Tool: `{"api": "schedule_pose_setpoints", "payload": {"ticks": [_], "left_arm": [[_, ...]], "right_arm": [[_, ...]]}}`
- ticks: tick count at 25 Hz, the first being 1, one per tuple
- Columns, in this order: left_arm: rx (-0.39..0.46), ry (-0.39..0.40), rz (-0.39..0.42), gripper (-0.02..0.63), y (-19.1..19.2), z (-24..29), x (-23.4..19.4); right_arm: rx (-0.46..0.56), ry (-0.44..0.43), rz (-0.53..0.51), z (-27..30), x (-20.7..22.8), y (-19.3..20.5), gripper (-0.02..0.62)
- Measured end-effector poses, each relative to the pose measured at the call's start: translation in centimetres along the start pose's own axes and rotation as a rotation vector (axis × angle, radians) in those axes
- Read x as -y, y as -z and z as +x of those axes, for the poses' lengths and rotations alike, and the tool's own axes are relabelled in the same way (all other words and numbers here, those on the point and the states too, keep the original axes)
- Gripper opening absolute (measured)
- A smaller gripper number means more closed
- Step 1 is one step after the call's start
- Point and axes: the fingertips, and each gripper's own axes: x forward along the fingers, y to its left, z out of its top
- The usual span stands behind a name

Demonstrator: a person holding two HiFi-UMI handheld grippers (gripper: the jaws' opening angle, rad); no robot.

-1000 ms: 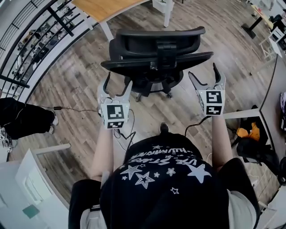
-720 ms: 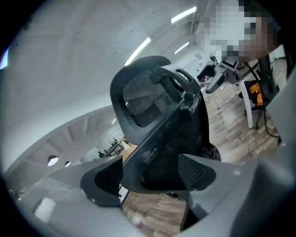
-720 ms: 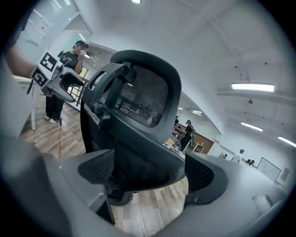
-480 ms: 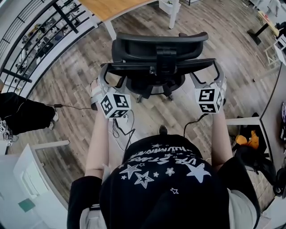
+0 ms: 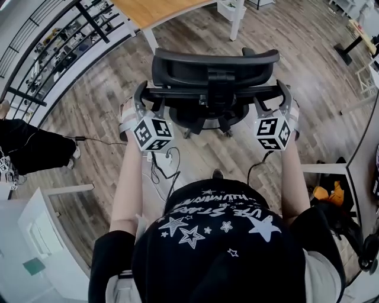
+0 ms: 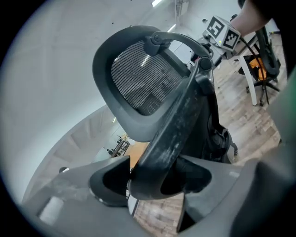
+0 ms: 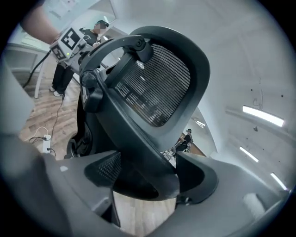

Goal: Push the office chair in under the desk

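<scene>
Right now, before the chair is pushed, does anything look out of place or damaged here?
Nothing looks damaged or spilled. The chair stands upright, short of the desk. Only a white plug block with its cable lies loose on the floor near the chair's base, where a foot could perhaps catch it.

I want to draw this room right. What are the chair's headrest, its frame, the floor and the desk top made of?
Headrest: looks like dark woven mesh; fine ribs show light through.
Chair frame: probably hard black plastic, matte, with pale scuffs.
Floor: wood-look planks, grey-brown grain, could be laminate.
Desk top: light wood or veneer, smooth.
</scene>
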Motion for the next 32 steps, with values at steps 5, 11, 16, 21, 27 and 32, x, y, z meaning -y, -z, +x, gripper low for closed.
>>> {"api": "schedule_pose_setpoints", "payload": {"ticks": [5,11,16,21,27,32], "left_arm": [[0.055,0.020,-0.007,0.298,-0.7,0.2,0.0],[0.076,0.061,0.001,0.298,-0.9,1.2,0.3],[0.038,0.049,0.009,0.296,-1.0,1.8,0.0],[0.025,0.049,0.007,0.295,-1.4,3.5,-0.2],[0.026,0.036,-0.010,0.293,-2.9,5.8,-1.4],[0.037,0.039,0.017,0.291,-3.0,8.8,-1.7]], "right_arm": [[-0.020,0.078,-0.113,0.3,0.9,0.5,0.317],[-0.022,0.067,-0.130,1.2,1.3,0.7,0.310],[0.008,0.064,-0.133,1.6,1.6,0.7,0.310],[0.014,0.053,-0.139,2.8,2.1,0.9,0.307],[0.019,0.047,-0.143,5.5,4.0,0.6,0.305],[0.005,0.047,-0.142,8.3,5.1,0.6,0.307]]}}
